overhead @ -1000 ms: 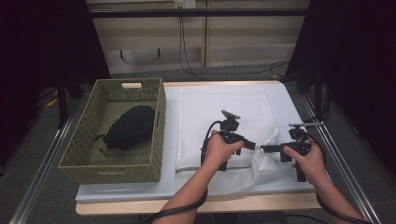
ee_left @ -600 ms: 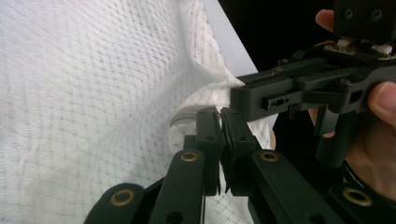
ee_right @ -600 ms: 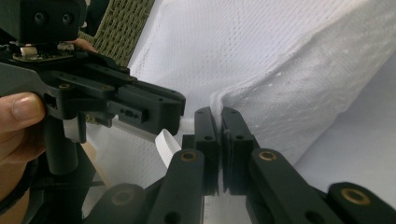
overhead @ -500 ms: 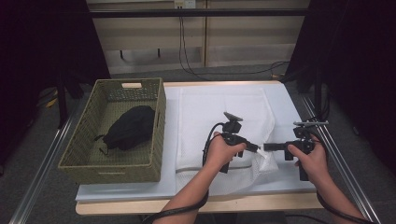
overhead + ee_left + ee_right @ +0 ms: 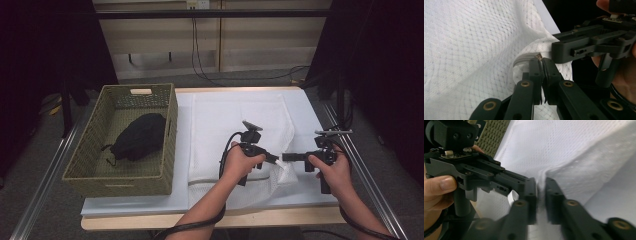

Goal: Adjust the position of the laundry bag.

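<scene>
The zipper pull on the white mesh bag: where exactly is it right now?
In the left gripper view, the zipper pull sits at the tips of the left gripper, at the white mesh bag's near-right corner.

A: Left gripper [image 5: 273, 159]?
B: Held in left hand [image 5: 241, 163], forearm in from bottom centre. Jaws pressed together, pointing right twd the other gripper.
A: Right gripper [image 5: 286, 156]?
B: Right hand [image 5: 331, 170] grips it; jaws point left, narrow gap betw. them. Tips of both nearly meet.
</scene>
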`<state>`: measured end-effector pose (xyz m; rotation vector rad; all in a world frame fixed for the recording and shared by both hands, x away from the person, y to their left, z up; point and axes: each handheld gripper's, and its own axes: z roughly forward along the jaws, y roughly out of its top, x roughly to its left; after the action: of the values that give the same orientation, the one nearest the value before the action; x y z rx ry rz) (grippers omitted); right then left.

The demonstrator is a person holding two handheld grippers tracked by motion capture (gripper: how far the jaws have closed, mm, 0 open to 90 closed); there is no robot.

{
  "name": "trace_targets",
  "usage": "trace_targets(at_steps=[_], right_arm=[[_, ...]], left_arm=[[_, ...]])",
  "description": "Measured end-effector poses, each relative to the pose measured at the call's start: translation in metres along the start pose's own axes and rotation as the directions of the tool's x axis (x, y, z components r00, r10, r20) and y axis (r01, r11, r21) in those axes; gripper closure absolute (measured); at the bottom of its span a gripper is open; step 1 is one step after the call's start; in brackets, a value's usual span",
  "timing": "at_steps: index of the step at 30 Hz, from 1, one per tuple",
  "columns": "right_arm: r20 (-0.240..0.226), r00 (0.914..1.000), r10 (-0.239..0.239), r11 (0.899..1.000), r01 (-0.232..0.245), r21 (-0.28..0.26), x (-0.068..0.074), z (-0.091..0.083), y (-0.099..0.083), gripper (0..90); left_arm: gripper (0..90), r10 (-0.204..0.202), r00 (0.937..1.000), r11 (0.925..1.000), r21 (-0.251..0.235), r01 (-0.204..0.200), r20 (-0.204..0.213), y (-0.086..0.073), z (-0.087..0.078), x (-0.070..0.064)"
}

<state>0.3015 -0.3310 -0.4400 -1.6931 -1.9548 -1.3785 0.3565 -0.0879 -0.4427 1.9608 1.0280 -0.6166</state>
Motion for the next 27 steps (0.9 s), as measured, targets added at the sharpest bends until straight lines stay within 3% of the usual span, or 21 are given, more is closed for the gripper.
trace_targets(at_steps=[4, 5, 8, 11, 25, 27], right_arm=[[0.011, 0.9999, -0.01, 1.0, 0.01, 0.006, 0.0, 0.002, -0.001, 78.1], [0.001, 1.0, -0.003, 1.0, 0.003, 0.013, 0.001, 0.003, -0.001, 84.4], [-0.008, 1.0, -0.001, 1.0, 0.002, 0.024, 0.002, 0.004, -0.001, 87.0], [-0.012, 0.9999, 0.006, 0.999, -0.006, 0.033, 0.003, 0.003, -0.002, 87.8], [-0.006, 1.0, -0.001, 0.999, 0.001, 0.052, 0.004, -0.005, -0.001, 88.4], [0.016, 0.9998, -0.015, 0.999, 0.014, 0.045, 0.004, -0.006, -0.003, 88.4]], left_arm=[[86.5, -0.005, 1.0, 0.9999, 0.012, 0.005, 0.0, 0.002, -0.003, 0.0], [86.5, -0.016, 0.9999, 0.9998, 0.007, 0.016, -0.004, 0.001, -0.004, -0.001], [86.6, -0.002, 0.9999, 0.9999, 0.017, 0.002, -0.011, 0.001, -0.005, 0.002], [86.6, -0.026, 0.9997, 0.9996, 0.009, 0.026, -0.004, 0.0, -0.006, -0.001], [86.7, -0.018, 0.9993, 0.999, 0.039, 0.02, -0.032, 0.002, -0.009, -0.011], [86.7, -0.021, 0.9994, 0.9987, 0.046, 0.023, -0.028, 0.003, -0.006, -0.012]])
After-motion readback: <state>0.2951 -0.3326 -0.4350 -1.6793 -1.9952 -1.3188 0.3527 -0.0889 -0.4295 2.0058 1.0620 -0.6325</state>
